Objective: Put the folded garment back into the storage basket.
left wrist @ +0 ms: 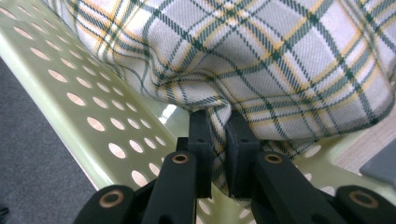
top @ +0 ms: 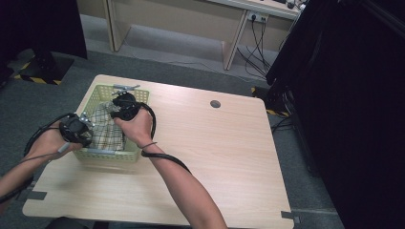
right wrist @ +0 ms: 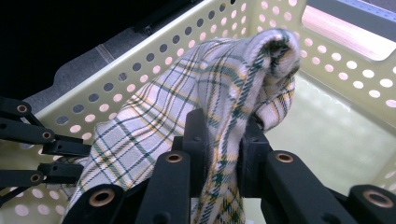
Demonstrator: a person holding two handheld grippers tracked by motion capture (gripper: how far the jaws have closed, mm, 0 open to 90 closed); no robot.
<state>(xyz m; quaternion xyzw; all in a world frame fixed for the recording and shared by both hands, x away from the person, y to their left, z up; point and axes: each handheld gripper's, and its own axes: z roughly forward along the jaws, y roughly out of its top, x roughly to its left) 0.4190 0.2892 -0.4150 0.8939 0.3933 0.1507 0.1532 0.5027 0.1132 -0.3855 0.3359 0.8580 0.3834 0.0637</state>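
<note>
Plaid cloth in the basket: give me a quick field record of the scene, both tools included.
cloth: plaid cloth, white with green and yellow lines, bunched inside the basket
basket: pale green perforated basket near the table's left edge
table: light wood table
left tool: left tool shut on a fold of the cloth, near the basket wall
right tool: right tool shut on another fold, cloth humped up above its jaws
hands: one on each tool, both over the basket
</note>
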